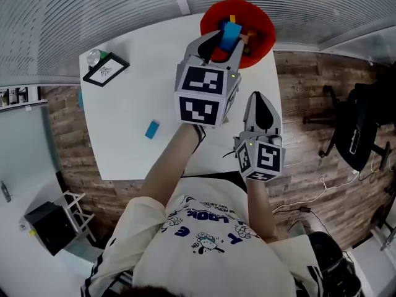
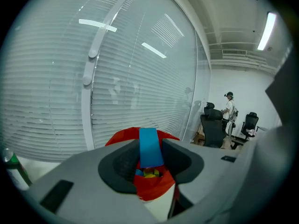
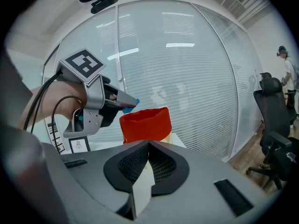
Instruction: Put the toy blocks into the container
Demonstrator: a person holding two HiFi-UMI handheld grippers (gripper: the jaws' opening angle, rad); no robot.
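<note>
white table (image 1: 124, 113) | framed pic (image 1: 106, 70) at tbl corner | office chair (image 1: 357, 133) on floor

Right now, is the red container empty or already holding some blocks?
Not empty: coloured blocks lie inside the red container, below the blue block that the left gripper holds.

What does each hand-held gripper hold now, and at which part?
Left hand-held gripper: blue block, clamped at its lower end. Right hand-held gripper: nothing, shut.
</note>
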